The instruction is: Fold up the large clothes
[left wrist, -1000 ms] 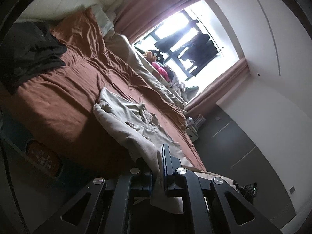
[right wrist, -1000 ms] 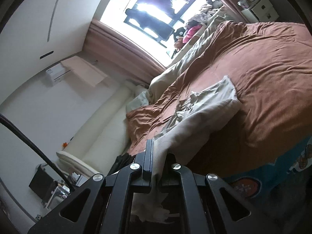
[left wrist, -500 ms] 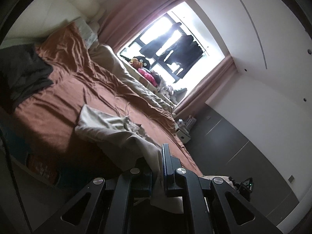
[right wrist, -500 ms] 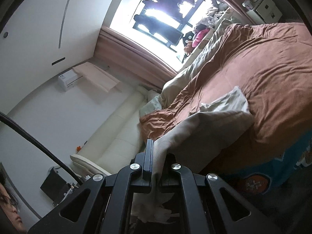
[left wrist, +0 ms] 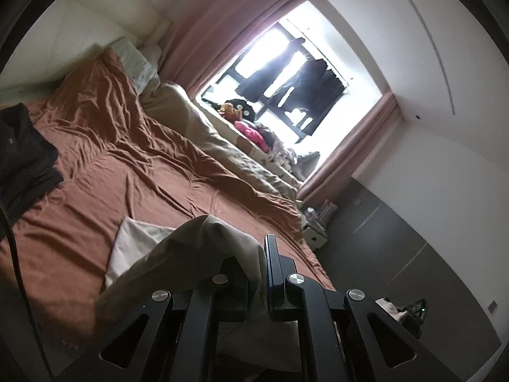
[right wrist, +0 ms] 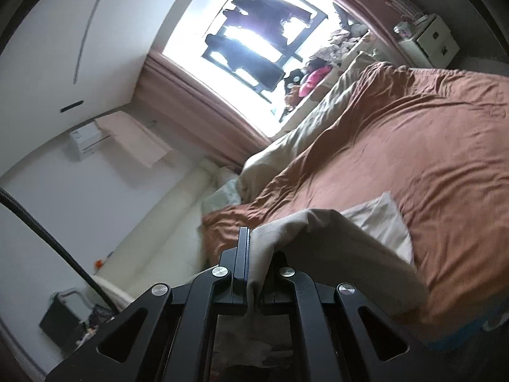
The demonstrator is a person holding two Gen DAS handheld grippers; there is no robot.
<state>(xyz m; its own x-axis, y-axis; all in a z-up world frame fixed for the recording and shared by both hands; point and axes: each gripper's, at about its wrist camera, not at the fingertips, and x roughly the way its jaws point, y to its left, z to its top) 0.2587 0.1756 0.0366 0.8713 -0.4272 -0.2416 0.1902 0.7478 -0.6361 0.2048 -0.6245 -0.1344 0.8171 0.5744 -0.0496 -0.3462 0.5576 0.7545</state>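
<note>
A large beige garment [left wrist: 178,254] hangs lifted off the brown bed [left wrist: 127,159]. In the left wrist view my left gripper [left wrist: 257,254] is shut on one edge of it, cloth bunched between the black fingers. The fabric arcs up and left of the jaws, and only a pale corner [left wrist: 133,238] still rests on the sheet. In the right wrist view my right gripper [right wrist: 254,248] is shut on another edge of the same beige garment [right wrist: 334,242], which drapes to the right toward the bed [right wrist: 413,146]. More cloth hangs below both grippers, partly hidden by them.
A dark garment [left wrist: 22,159] lies at the bed's left side. A rolled beige duvet [left wrist: 222,146] and pillows run along the window side. A white nightstand [right wrist: 432,41] stands by the bed. A black cable [right wrist: 47,238] crosses the right wrist view.
Both grippers have risen and pulled back from the bed, lifting the beige garment. It lay spread and crumpled on the sheet; now most of it hangs in the air.
</note>
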